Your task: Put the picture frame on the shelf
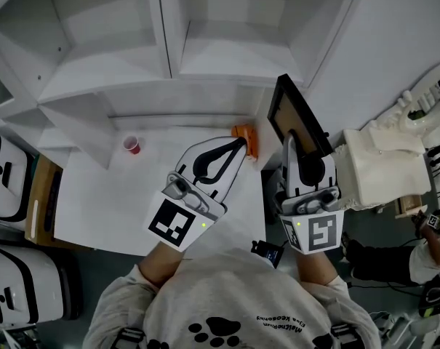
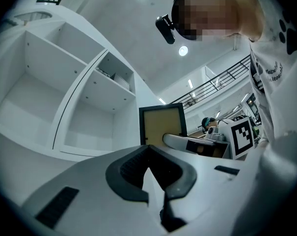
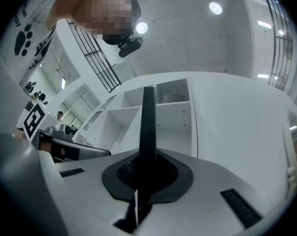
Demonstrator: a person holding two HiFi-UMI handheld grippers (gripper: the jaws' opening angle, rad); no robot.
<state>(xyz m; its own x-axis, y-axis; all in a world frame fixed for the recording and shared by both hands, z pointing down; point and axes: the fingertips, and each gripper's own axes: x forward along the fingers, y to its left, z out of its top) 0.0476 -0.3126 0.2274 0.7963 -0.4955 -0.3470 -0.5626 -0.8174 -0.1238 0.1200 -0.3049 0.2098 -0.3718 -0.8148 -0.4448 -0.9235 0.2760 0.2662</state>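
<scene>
**Frame in grip, not yet shelved**

Judged as the carry step: frame (image 1: 296, 115) held up off the surface (image 1: 132, 195), over its right edge, in front of the shelf (image 1: 205, 57) but apart from it. No compartment entered yet.

Right gripper (image 1: 292, 145) clamped on the frame's lower edge, jaws nearly together with only the thin frame between them. Seen edge-on in the right gripper view as a dark upright bar rising out of the pads, with the shelf's open compartments behind it. Tan panel and black border plain in the left gripper view.

Left gripper (image 1: 238, 145) closed, tips meeting, nothing between them. Hovering just left of the frame and above an orange thing (image 1: 246, 140) at the back of the surface; contact with it not clear. Red cup (image 1: 132, 145) well apart to the left.

Next move, as a judgement: reach forward and up toward a compartment, keep the frame upright, clear the shelf's edge and divider, set the bottom edge down flat before letting go. Likely worth steadying with the left gripper, since a thin frame held by one edge may tip or twist.
</scene>
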